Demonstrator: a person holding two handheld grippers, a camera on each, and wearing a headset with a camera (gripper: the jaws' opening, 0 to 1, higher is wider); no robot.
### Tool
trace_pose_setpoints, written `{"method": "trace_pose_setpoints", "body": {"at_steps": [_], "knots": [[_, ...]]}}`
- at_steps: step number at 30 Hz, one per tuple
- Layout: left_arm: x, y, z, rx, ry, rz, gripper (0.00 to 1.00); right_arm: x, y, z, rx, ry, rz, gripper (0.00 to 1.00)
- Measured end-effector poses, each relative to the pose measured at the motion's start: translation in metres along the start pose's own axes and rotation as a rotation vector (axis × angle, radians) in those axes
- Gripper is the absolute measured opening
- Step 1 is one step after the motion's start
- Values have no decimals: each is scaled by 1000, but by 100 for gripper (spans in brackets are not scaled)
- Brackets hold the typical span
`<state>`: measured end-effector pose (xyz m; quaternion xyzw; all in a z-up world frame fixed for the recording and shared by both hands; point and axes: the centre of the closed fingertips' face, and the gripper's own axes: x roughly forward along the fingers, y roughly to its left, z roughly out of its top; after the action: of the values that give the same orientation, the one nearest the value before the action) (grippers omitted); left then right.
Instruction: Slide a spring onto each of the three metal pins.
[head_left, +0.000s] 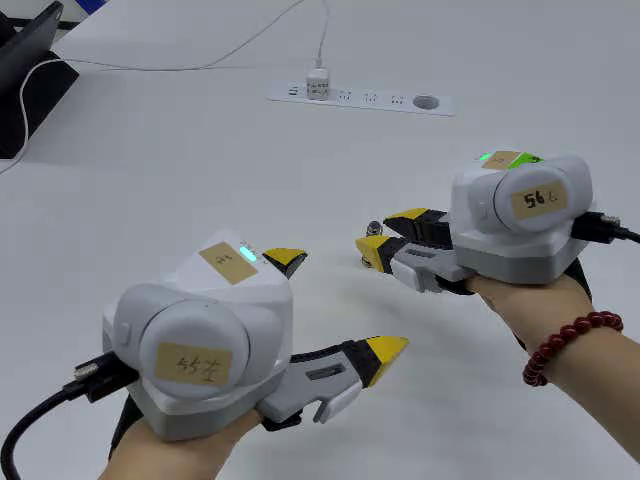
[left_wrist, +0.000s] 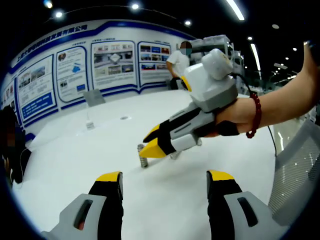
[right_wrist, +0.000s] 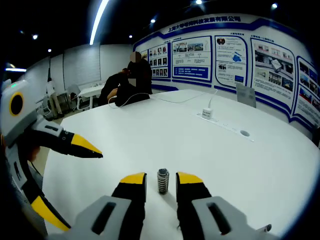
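A short coiled metal spring (right_wrist: 163, 181) stands upright on the white table (head_left: 200, 170). Whether a pin runs through it I cannot tell. My right gripper (right_wrist: 161, 179) is open by a narrow gap, one yellow tip on each side of the spring, not touching it. The spring (head_left: 374, 228) sits small between the right gripper's (head_left: 388, 234) tips in the head view. In the left gripper view the spring (left_wrist: 143, 157) stands just under the right gripper's (left_wrist: 150, 144) tips. My left gripper (head_left: 337, 302) rests nearer to me, wide open and holding nothing (left_wrist: 165, 177).
A white power strip (head_left: 360, 98) with a plugged charger (head_left: 318, 85) and cable lies at the far side. A dark object (head_left: 25, 70) sits at the far left. People (right_wrist: 132, 75) stand beyond the table. A beaded bracelet (head_left: 565, 340) circles the right wrist.
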<state>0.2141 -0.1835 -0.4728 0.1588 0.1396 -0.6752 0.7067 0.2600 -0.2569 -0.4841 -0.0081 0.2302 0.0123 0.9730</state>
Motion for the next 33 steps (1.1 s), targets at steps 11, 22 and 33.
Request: {"method": "trace_pose_setpoints", "body": {"at_steps": [11, 22, 33], "knots": [[1, -7, 3, 6, 3, -15, 68, -34, -6, 1, 44, -3, -24, 33], [21, -21, 3, 109, 48, -103, 60, -69, -20, -5, 131, -30, -94, 40], [52, -28, -5, 163, 84, -166, 51, -98, -38, -27, 175, -26, -150, 43]]}}
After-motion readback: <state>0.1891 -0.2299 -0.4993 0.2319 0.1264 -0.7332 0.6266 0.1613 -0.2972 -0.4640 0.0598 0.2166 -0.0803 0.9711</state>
